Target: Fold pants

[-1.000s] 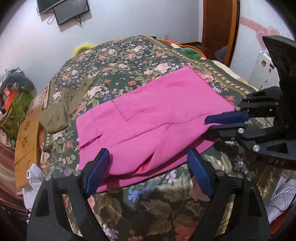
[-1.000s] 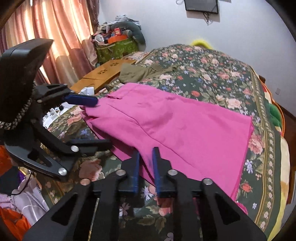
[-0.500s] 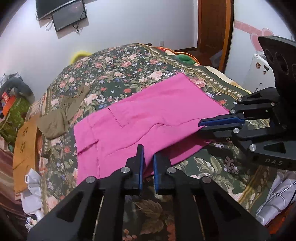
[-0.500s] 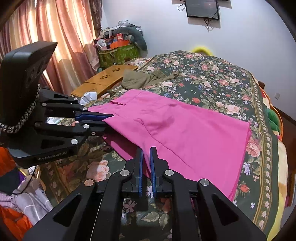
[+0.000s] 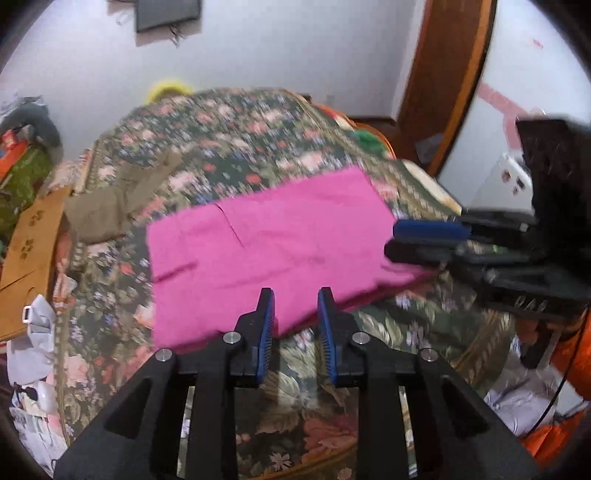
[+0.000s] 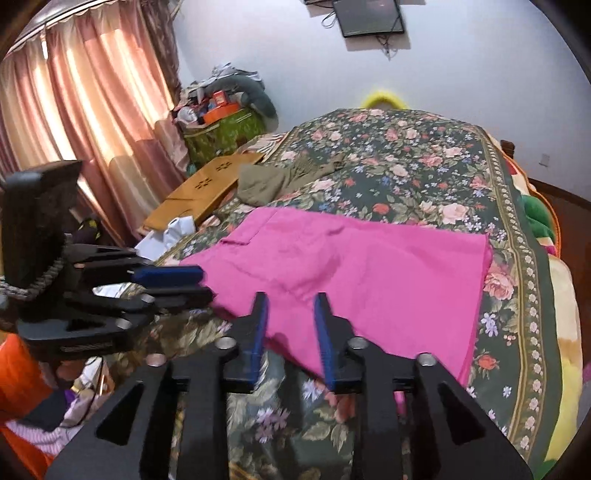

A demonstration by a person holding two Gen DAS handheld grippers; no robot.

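The bright pink fabric pants (image 6: 354, 273) lie folded flat across my dark floral bedspread (image 6: 424, 162), near its front edge. My left gripper (image 5: 295, 295) is opening above the pants' near hem, nothing between its blue pads. My right gripper (image 6: 290, 299) is also opening, empty, over the near edge.

We are in a home bedroom: a bed (image 6: 424, 162) under a dark floral bedspread fills the room, pink curtains (image 6: 85, 99) glow over a window, a flat screen (image 6: 371, 16) hangs on the pale wall, a wooden door frame (image 5: 439, 85) stands beside it, and bags and clothes (image 6: 221, 114) pile in the corner.
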